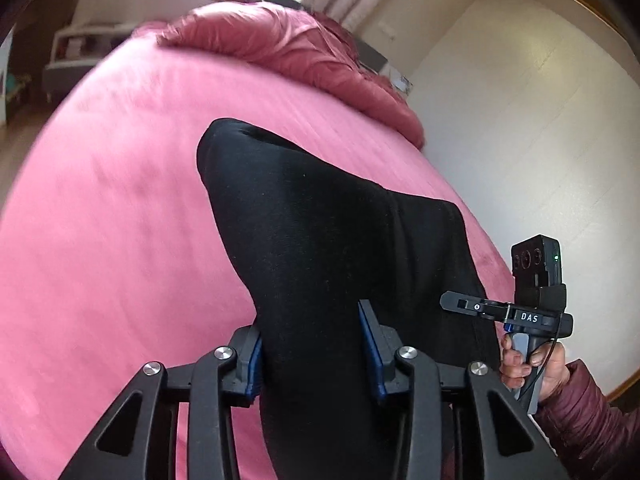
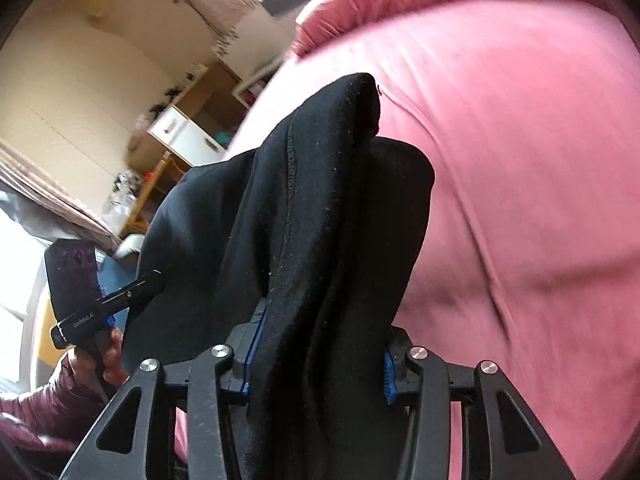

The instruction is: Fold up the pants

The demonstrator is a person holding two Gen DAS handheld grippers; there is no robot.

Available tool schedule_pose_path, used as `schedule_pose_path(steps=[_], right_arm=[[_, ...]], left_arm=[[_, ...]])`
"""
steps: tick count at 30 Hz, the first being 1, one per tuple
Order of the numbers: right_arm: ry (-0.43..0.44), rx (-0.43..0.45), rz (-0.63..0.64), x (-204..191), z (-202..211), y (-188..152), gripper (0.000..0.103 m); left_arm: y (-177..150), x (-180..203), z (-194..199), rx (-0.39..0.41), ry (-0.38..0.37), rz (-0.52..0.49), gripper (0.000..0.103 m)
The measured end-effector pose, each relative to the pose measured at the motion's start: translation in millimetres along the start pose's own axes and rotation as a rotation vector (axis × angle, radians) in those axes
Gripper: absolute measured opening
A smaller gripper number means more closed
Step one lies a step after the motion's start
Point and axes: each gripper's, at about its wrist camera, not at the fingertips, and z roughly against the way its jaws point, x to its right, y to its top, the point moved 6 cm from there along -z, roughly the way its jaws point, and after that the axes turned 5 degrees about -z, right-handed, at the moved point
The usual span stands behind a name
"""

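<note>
Jaws of both the left gripper (image 1: 316, 354) and right gripper (image 2: 318, 354) clamp bunched black pants (image 1: 320, 220), raised over the pink bed (image 1: 120, 220) near its edge.

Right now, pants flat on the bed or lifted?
Lifted: black pants hang bunched between left gripper and right gripper above pink bed.

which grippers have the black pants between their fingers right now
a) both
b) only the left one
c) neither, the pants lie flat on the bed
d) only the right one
a: the black pants fill the gap between the fingers of the left gripper, and in the right wrist view the same cloth runs between the fingers of the right gripper, raised over the pink bed.
</note>
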Motion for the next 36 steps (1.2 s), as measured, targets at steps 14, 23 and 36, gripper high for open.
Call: schedule_pose_path(steps=[14,23,36], right_arm=[[-0.09,-0.113,-0.023,-7.8,-134.9,70.0,0.064],[-0.281,0.043,0.087,-30.9,-88.4,62.1,0.074],[-0.429,0.157,0.152,-85.6,-33.5,-17.4,0.078]], left_arm=[[22.7,-105.5,-49.3,-0.083,0.266,0.106,0.074],[8.3,-68.5,-3.6,0.054,0.491,0.112,0.074],[-44.2,-30.8,57.6,0.098,0.628,0.037,0.074]])
